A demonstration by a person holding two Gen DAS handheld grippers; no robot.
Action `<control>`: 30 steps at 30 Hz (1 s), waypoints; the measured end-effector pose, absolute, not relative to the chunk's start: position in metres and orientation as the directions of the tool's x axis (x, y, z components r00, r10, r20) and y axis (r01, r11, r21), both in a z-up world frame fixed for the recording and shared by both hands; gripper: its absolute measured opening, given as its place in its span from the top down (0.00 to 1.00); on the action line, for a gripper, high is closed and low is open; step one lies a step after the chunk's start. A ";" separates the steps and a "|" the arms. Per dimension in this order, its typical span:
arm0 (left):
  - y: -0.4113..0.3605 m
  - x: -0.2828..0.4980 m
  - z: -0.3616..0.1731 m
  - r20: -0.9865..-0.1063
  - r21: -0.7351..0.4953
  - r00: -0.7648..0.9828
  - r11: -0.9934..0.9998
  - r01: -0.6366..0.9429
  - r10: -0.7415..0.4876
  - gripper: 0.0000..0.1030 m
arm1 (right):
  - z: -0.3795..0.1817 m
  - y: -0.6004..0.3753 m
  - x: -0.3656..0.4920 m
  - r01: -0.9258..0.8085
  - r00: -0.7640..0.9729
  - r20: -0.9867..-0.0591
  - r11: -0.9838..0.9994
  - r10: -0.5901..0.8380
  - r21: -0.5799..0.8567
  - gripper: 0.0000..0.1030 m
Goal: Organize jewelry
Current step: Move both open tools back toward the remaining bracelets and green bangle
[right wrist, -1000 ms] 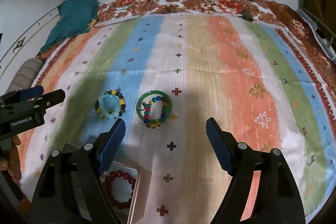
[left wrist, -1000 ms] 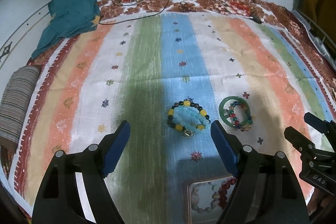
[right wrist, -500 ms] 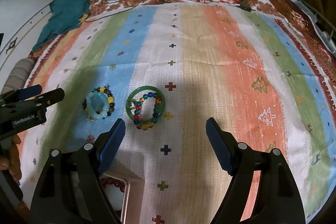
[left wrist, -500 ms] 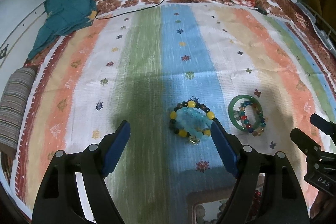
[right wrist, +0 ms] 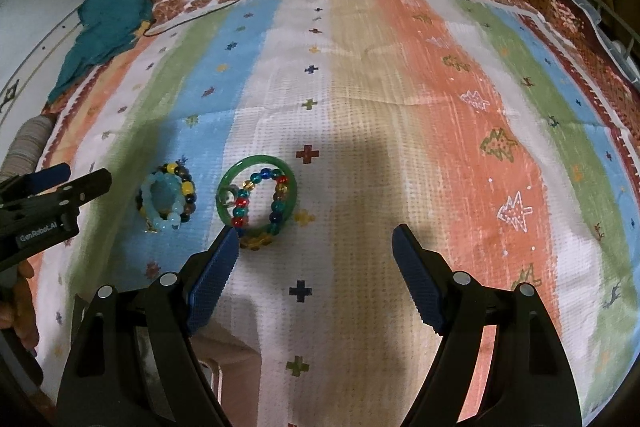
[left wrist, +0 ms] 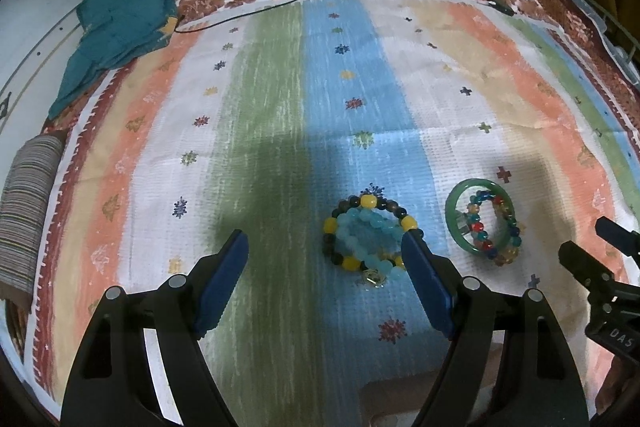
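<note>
Hovering wide open and empty, the left gripper (left wrist: 324, 247) and right gripper (right wrist: 316, 241) are facing the striped cloth (right wrist: 400, 99), where a light-blue bead bracelet (left wrist: 370, 233) is lying near a green bangle (right wrist: 258, 193), perhaps ringing multicoloured beads.

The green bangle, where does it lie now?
The green bangle lies flat on the striped cloth, a multicoloured bead bracelet inside it. In both views it is right of the blue and yellow bracelet pile.
</note>
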State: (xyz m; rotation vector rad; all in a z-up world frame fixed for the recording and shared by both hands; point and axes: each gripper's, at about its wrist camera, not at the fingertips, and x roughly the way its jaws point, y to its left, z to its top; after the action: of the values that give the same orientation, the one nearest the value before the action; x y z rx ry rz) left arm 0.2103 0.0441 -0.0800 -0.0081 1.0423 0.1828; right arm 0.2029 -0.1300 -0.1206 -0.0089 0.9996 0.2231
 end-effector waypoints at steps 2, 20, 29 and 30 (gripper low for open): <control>0.045 0.213 -0.083 -0.863 0.081 0.484 0.985 -0.152 0.146 0.24 | -0.122 -0.130 0.205 -0.188 0.519 -0.835 0.978 0.180 0.093 0.23; 0.053 0.241 -0.108 -0.909 -0.017 0.414 0.986 -0.164 0.053 0.26 | -0.140 -0.125 0.228 -0.184 0.472 -0.864 0.978 0.175 0.098 0.23; 0.063 0.247 -0.119 -0.926 -0.036 0.376 0.982 -0.185 0.037 0.31 | -0.152 -0.114 0.234 -0.200 0.417 -0.882 0.968 0.222 0.149 0.24; 0.064 0.247 -0.120 -0.928 -0.037 0.372 0.982 -0.187 0.036 0.31 | -0.153 -0.114 0.235 -0.201 0.411 -0.883 0.967 0.228 0.156 0.24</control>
State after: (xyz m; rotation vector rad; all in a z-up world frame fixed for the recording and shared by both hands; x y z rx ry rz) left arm 0.2470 0.0642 -0.1201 -0.1446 1.1821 0.1432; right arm 0.2346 -0.1136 -0.1528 0.0273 1.1156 0.2696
